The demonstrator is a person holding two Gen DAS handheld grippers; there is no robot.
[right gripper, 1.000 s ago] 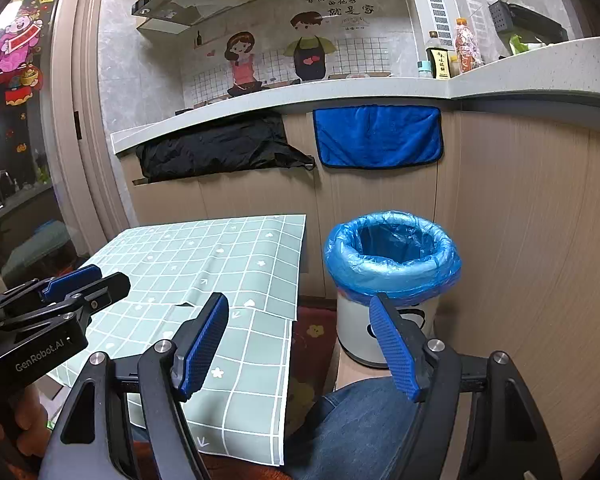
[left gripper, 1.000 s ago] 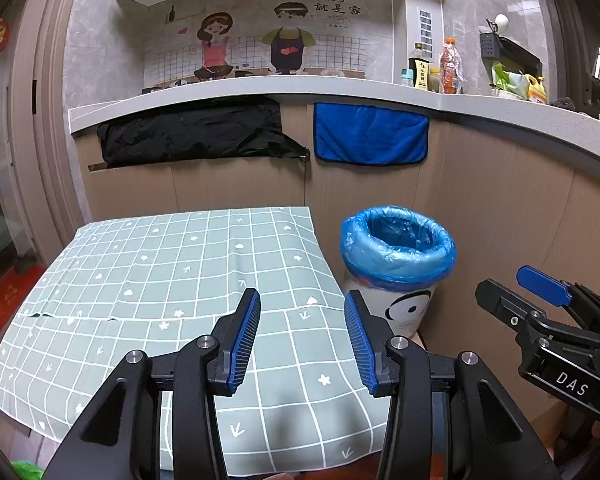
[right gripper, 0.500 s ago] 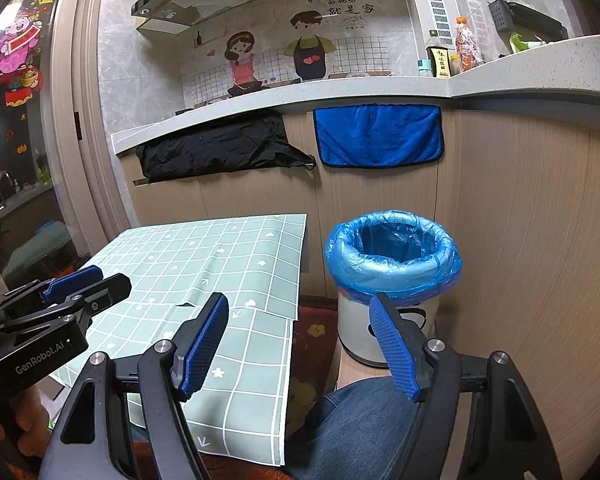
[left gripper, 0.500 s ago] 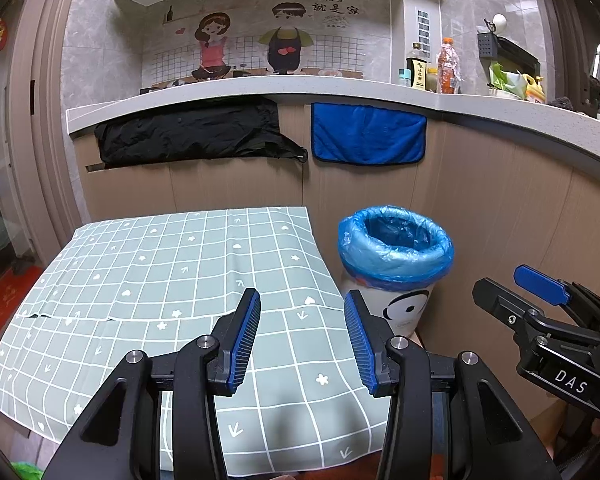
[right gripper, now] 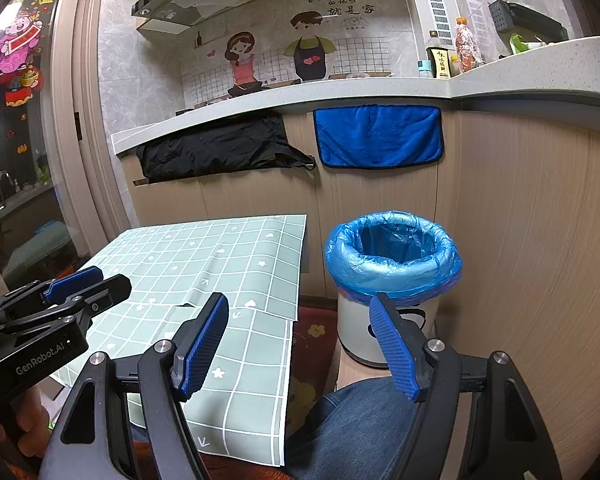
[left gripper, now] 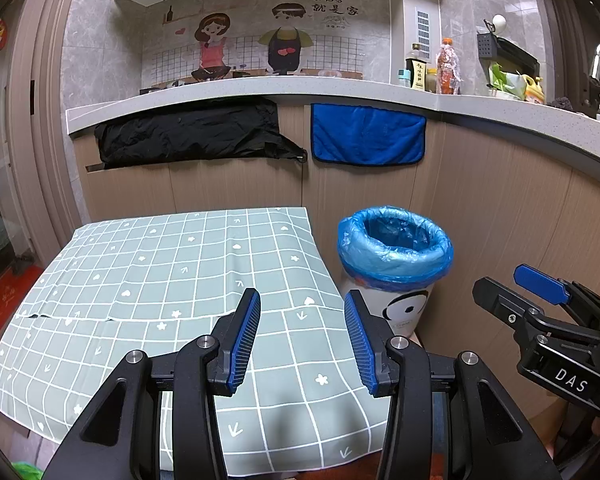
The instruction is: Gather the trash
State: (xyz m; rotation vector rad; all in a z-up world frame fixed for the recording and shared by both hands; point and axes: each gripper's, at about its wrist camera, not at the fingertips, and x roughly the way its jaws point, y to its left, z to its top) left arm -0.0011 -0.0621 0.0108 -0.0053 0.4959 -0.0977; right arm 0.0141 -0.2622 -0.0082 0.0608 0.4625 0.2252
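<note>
Both hand-held grippers level, jaws apart — nothing held
Left hand-held gripper (left gripper: 302,336) above the tabletop (left gripper: 160,280); right hand-held gripper (right gripper: 298,344) faces the blue-lined bin (right gripper: 392,276) — contents unseen.

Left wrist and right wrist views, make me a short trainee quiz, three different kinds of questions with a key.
1. True or false: the left gripper holds a piece of trash.
2. What lines the white round waste bin?
3. Where does the bin stand relative to the green checked tablecloth? A on it, B right of it, C behind it.

Key: 1 false, both the left gripper and the right gripper are open and empty. 2 a blue plastic bag. 3 B.
</note>
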